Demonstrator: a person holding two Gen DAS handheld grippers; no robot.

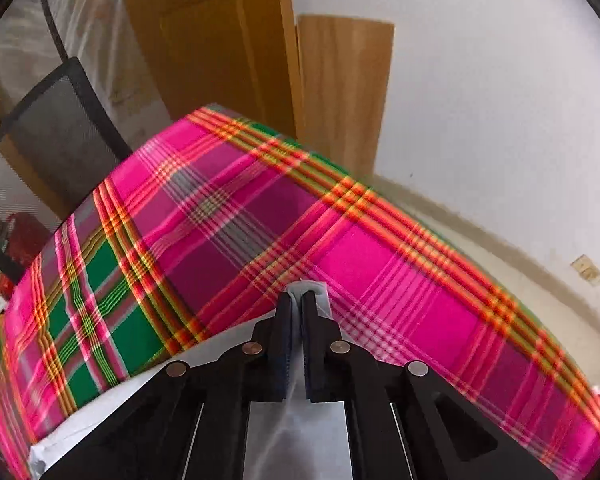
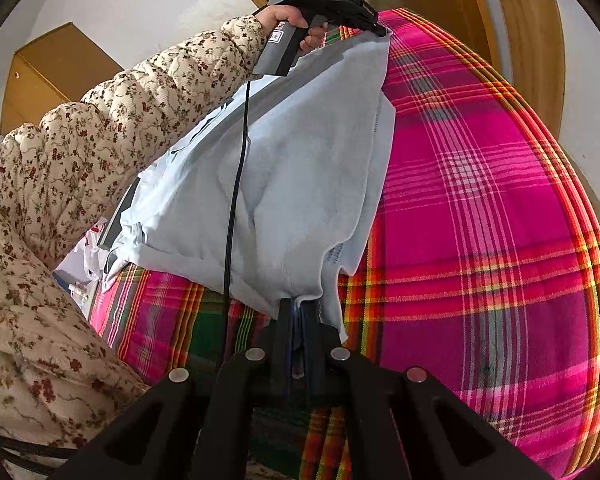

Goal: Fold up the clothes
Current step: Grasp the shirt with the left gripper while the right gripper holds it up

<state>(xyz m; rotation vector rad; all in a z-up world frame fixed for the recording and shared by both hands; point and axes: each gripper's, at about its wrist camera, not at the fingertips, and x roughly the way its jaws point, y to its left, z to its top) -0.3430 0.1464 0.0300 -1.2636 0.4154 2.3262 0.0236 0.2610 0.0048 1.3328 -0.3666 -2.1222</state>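
Above plaid bed [image 2: 480, 208]: pale garment [image 2: 300, 168] hangs, pinched by left gripper [image 2: 382, 32] and right gripper [image 2: 298, 312]. Black cable [image 2: 236, 184] crosses it; sleeve [image 2: 100, 132] left. Mesh chair [image 1: 56, 136], possibly, beyond bed.

The garment [image 2: 300, 184] I hold is pale blue-white, plain, with faint stitching along one seam and a dark grey band near its upper edge. Under it, the cover [image 2: 480, 220] is a loud plaid: hot pink and magenta squares, crossed by orange, red and yellow stripes, thin white lines, and green blocks toward one end. My sleeve [image 2: 112, 120] is cream, quilted, sprinkled with small brown and dark red flowers. My left hand-held gripper [image 1: 296, 300] and right hand-held gripper [image 2: 298, 308] are black with silver round pins. The door [image 1: 204, 32] is honey-brown wood; the wall [image 1: 500, 100] is white.
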